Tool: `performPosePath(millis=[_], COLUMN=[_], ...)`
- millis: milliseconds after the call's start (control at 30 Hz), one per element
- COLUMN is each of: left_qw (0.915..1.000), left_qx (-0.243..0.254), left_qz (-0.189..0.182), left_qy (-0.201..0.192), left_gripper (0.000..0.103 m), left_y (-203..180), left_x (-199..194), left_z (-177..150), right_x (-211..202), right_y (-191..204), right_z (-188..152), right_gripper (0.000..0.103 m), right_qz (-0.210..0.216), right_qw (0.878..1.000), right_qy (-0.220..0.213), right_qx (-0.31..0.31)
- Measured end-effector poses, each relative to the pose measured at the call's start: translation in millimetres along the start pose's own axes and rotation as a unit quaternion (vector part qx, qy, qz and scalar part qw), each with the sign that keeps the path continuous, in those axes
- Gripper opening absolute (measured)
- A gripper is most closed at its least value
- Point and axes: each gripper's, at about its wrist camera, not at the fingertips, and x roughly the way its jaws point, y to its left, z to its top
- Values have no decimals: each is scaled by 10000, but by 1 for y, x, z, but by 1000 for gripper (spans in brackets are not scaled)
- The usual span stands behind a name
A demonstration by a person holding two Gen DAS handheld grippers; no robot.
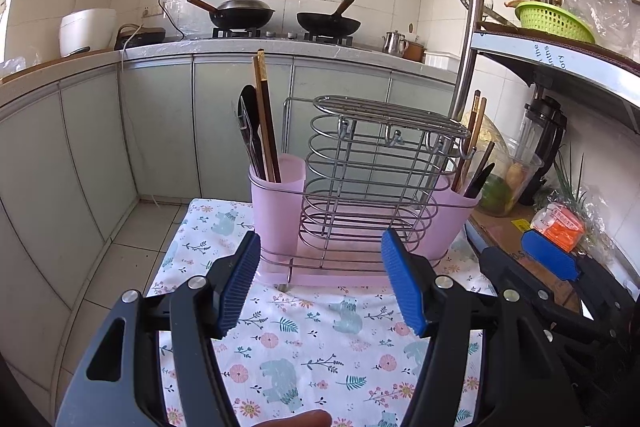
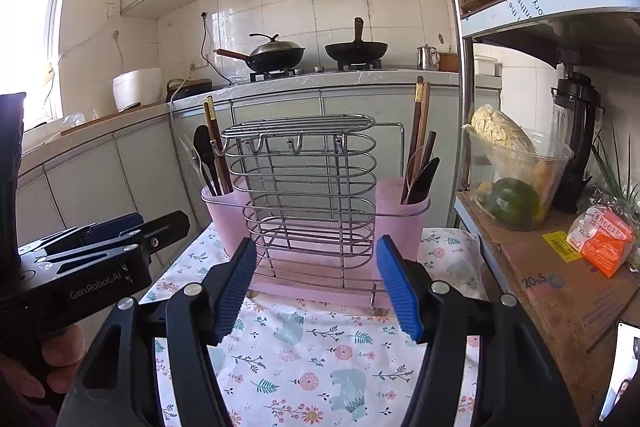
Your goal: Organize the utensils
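Both grippers, left (image 1: 320, 283) and right (image 2: 316, 283), hovering wide open and empty over the floral cloth (image 2: 320, 367), facing the pink utensil holder (image 2: 316, 211) just ahead.

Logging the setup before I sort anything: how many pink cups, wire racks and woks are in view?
pink cups: 2, the left cup and the right cup
wire rack: 1, standing between the cups
woks: 2, the lidded wok and the open wok, both on the stove
Total: 5
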Motion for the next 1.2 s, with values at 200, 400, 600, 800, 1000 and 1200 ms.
performPosePath(millis=[200, 400, 600, 800, 1000, 1200], left_qw=[10000, 10000, 10000, 10000, 10000, 10000], left_qx=[-1, -6, -7, -9, 10, -7], left_qz=[-1, 0, -2, -13, -19, -31], left_qy=[-2, -6, 4, 20, 6, 9], left_gripper=[63, 63, 63, 63, 63, 63], left_y=[0, 0, -1, -1, -3, -4], left_x=[-1, -2, -5, -7, -7, -7], left_z=[0, -2, -4, -6, -6, -7], right_x=[-3, -4, -4, -5, -4, -4], right_y=[3, 5, 6, 6, 6, 6], right_z=[0, 1, 0, 0, 0, -1], right_gripper=[61, 61, 61, 61, 61, 61], right_qz=[7, 11, 6, 6, 7, 12], right_qw=[10000, 10000, 10000, 10000, 10000, 10000], right_qy=[-11, -24, -11, -2, -5, 18], right_qx=[-33, -51, -58, -64, -61, -70])
